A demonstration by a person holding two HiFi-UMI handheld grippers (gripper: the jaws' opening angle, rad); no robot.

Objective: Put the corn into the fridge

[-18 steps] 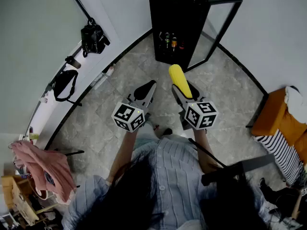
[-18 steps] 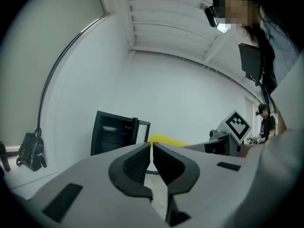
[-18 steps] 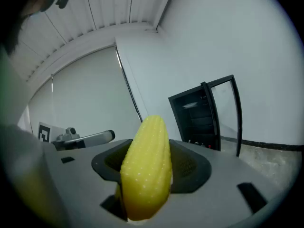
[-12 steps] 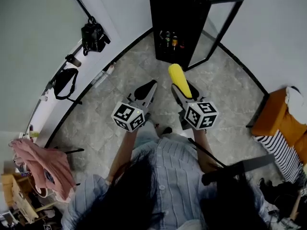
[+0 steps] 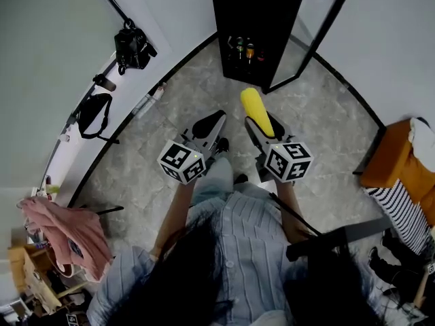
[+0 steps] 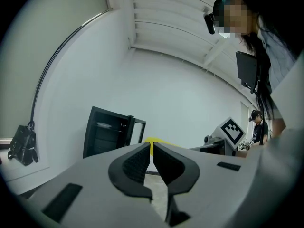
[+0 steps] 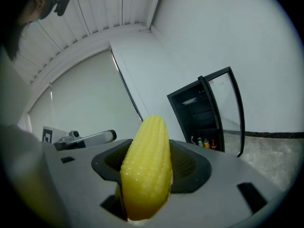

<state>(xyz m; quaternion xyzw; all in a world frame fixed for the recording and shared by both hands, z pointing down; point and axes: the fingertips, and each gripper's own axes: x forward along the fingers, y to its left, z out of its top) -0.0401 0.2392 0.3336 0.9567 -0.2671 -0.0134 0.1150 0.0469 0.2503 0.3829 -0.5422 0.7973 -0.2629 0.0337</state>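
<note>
Fridge (image 5: 253,19) nearer; right gripper (image 5: 264,129) around corn (image 5: 255,109)

Bumpy matt corn (image 7: 145,165), glass-doored fridge (image 5: 253,19)

- left gripper (image 5: 212,119) is held out in front, pointing forward, jaws pressed together with nothing in them
- right gripper (image 5: 264,129) sits just beside it, tipped down a bit, jaws wide and clamped on the corn (image 5: 256,109)
- both forearms reach forward, side by side
</note>
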